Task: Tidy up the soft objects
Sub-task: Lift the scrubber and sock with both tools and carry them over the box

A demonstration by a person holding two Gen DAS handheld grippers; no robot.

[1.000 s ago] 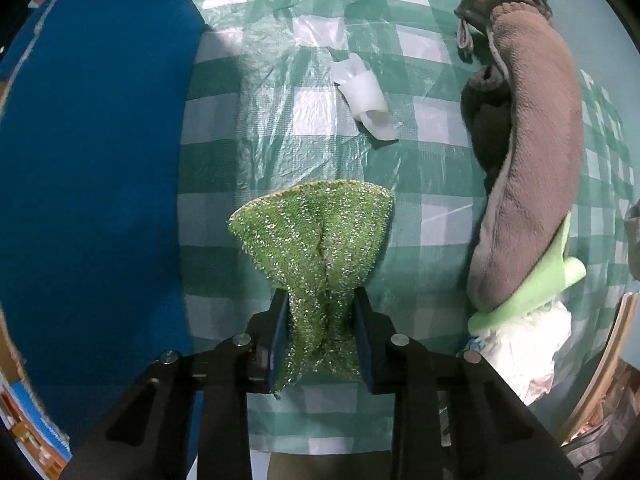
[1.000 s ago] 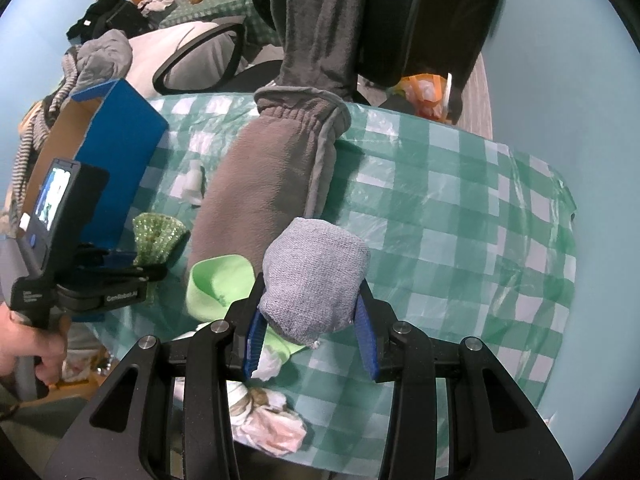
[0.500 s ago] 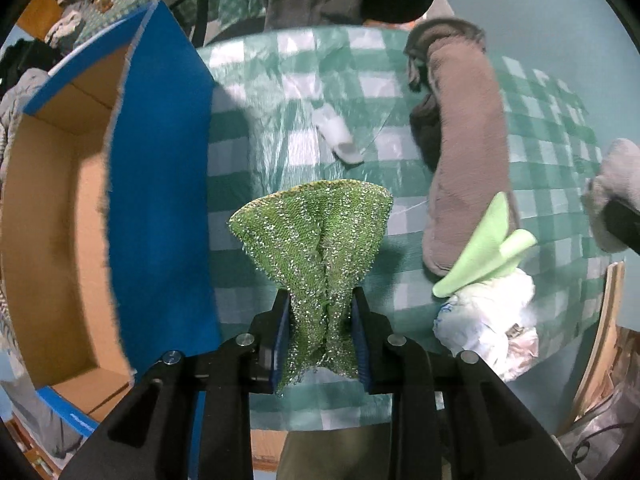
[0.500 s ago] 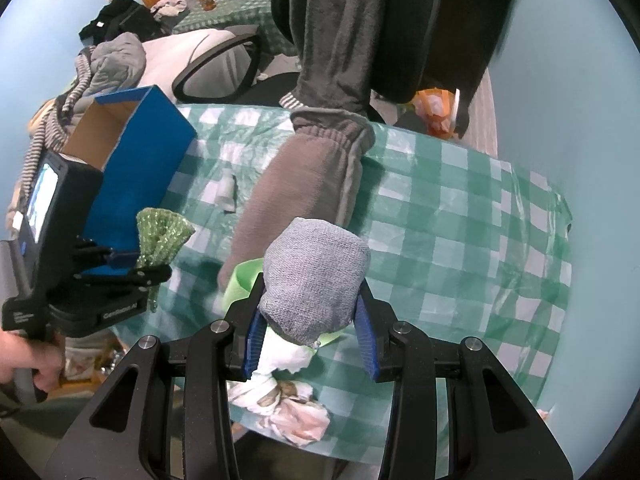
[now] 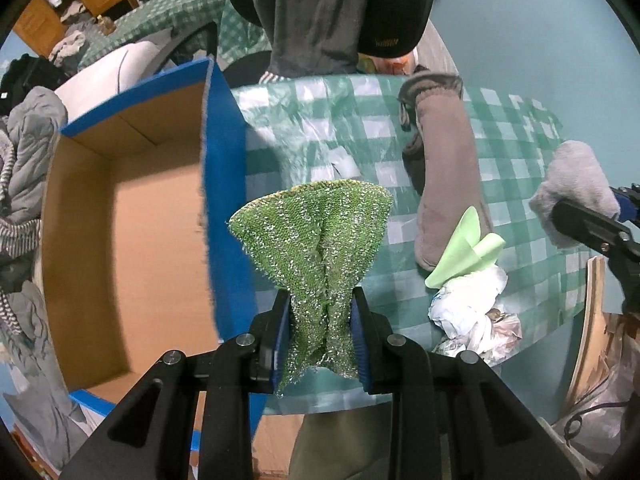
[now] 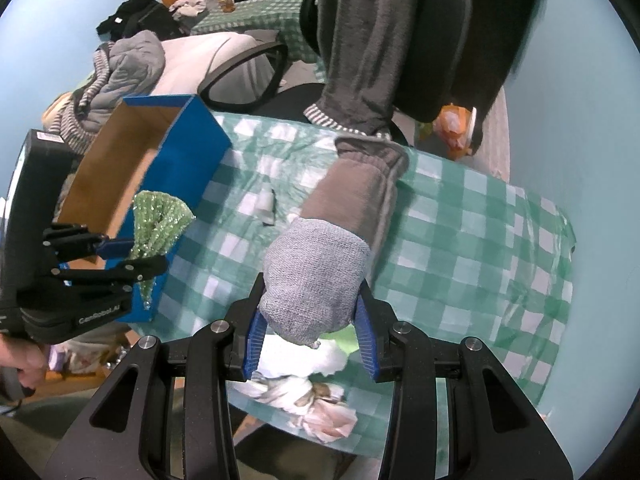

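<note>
My left gripper (image 5: pixel 320 340) is shut on a glittery green cloth (image 5: pixel 316 232) and holds it in the air beside the right wall of an open blue cardboard box (image 5: pixel 120 208). It also shows in the right wrist view (image 6: pixel 116 258) with the green cloth (image 6: pixel 158 220). My right gripper (image 6: pixel 310 344) is shut on a grey knitted cloth (image 6: pixel 316 280), held above the table's front edge; the cloth shows at the right of the left wrist view (image 5: pixel 572 188). A long brown-grey mitten (image 5: pixel 444 168) lies on the checked tablecloth (image 6: pixel 480 248).
A light green cloth (image 5: pixel 468 248) and crumpled white paper (image 5: pixel 472 312) lie at the table's front edge. A small white object (image 6: pixel 266 204) lies mid-table. An office chair (image 6: pixel 400 32) draped with grey clothing stands behind the table. Clothes are piled left of the box.
My left gripper has risen and pulled back with the green cloth, bringing the box's open inside into view. My right gripper has lifted and shifted left with the grey cloth.
</note>
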